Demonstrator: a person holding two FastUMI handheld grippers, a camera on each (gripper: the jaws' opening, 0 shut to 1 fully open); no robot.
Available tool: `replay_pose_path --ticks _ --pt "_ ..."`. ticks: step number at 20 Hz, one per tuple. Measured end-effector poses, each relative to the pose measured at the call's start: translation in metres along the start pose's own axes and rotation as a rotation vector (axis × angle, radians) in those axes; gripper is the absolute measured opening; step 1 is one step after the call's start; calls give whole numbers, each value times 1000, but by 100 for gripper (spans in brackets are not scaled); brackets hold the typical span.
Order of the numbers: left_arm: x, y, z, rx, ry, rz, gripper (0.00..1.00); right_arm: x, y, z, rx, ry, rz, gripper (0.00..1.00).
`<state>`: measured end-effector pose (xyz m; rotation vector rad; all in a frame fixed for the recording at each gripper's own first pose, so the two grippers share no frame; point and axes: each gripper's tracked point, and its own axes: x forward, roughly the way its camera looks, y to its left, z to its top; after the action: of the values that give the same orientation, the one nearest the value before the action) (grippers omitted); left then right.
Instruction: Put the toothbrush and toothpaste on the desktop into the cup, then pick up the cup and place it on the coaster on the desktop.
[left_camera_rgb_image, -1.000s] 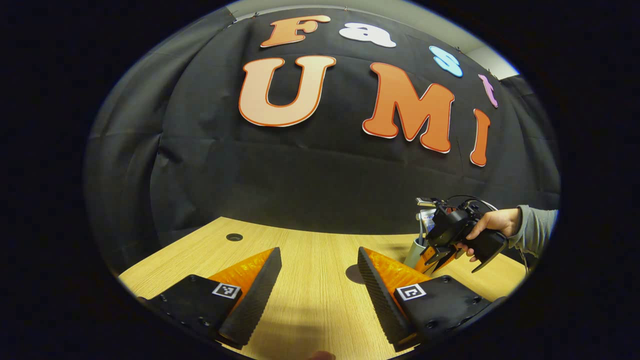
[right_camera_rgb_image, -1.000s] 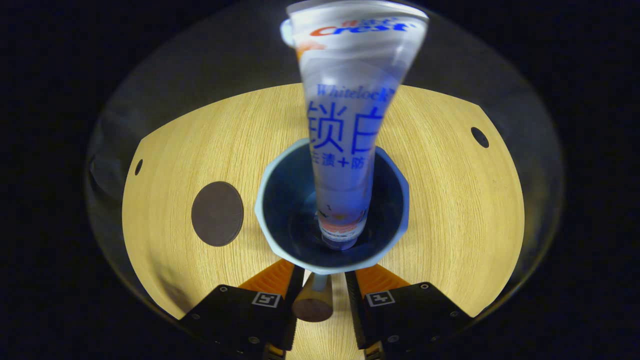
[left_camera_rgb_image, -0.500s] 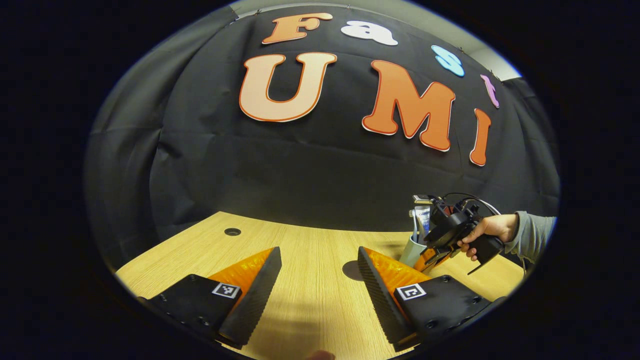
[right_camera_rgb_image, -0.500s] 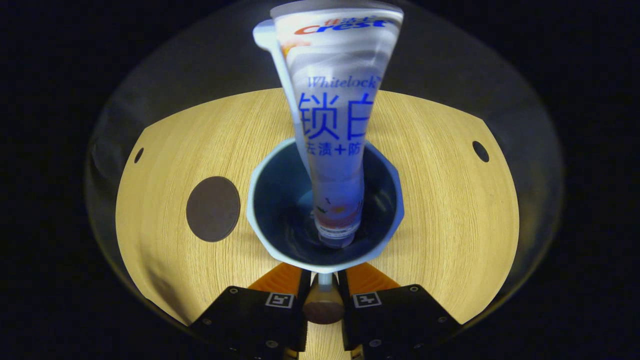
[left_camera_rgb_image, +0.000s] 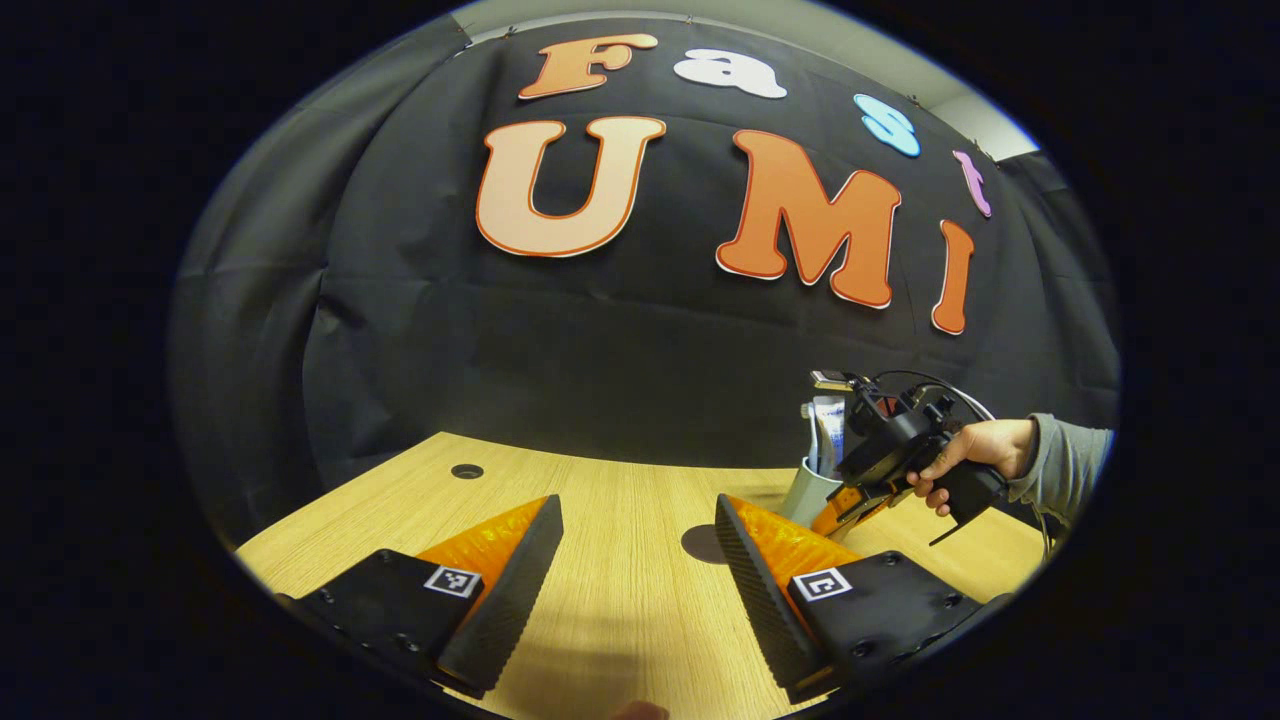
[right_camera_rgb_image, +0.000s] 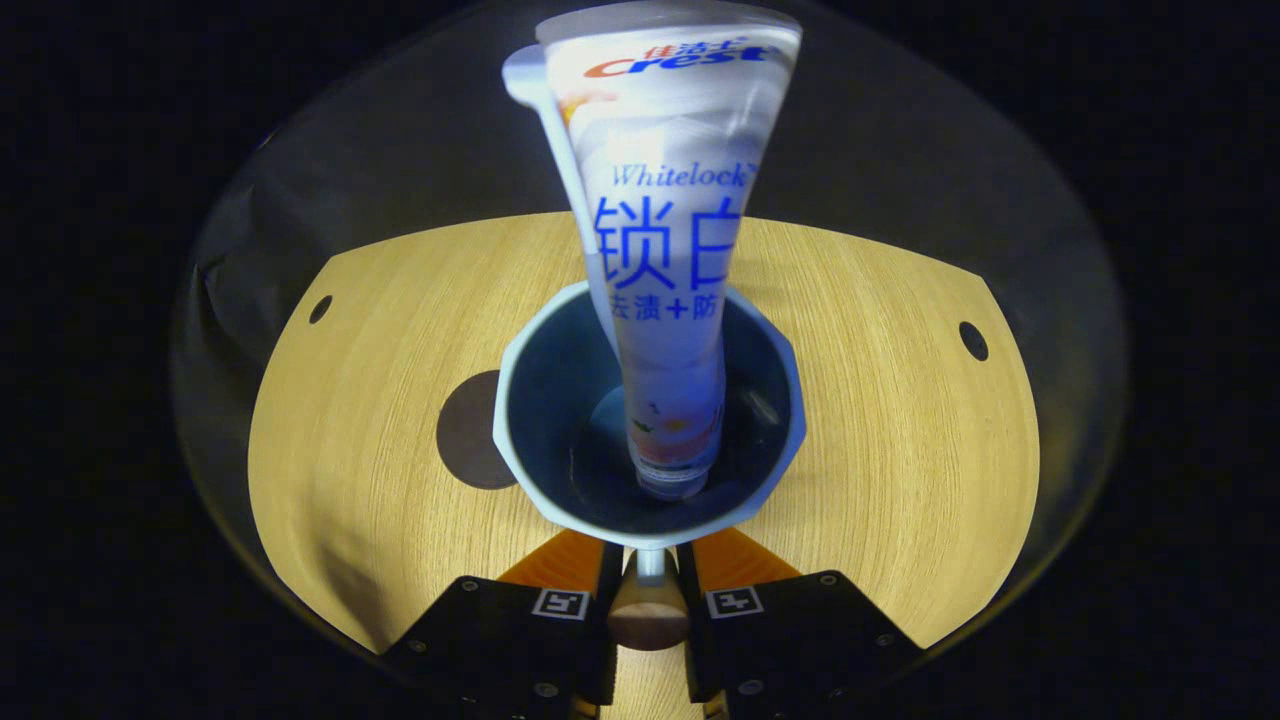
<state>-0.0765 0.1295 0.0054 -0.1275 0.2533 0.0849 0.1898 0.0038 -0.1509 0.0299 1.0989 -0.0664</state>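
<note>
Recording booth: black cloth wall (left_camera_rgb_image: 620, 350), wooden desktop (left_camera_rgb_image: 630, 570).

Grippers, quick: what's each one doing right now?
Left gripper: open, holding nothing.
Right gripper: closed on the cup by its handle.

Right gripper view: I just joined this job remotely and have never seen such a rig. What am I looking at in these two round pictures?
There is no robot arm: a person holds one set of tongs in each hand, and a camera rides on each.

The right gripper view looks down along the right tongs. They are shut on the handle of a pale blue cup. In the cup stand a toothpaste tube and, behind it, a white toothbrush. The dark round coaster lies on the wooden desktop, partly hidden by the cup.

The left gripper view looks across the desktop. The left tongs are open and hold nothing. Farther right you see the hand with the right tongs and the cup.
</note>
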Motion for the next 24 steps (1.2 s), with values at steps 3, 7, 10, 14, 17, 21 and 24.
replay_pose_path --ticks 3,7,10,14,17,21,24 --pt "-5 -3 1 35 -9 -2 100 -1 -1 3 -33 -12 26 28" --pt "-8 1 2 28 -19 -1 97 -4 0 12 -85 -37 46 28" --pt "-11 8 -4 17 2 10 99 -5 -2 18 -131 -47 51 28" --pt "-11 21 -11 8 19 27 97 1 0 14 -181 -29 56 28" --pt "-12 31 -14 3 29 42 95 1 1 11 -211 -6 60 28" --pt "-11 38 -22 -11 49 47 97 1 -2 12 -252 19 50 28" --pt "-11 44 -24 -18 54 54 97 -5 1 12 -226 34 63 29"
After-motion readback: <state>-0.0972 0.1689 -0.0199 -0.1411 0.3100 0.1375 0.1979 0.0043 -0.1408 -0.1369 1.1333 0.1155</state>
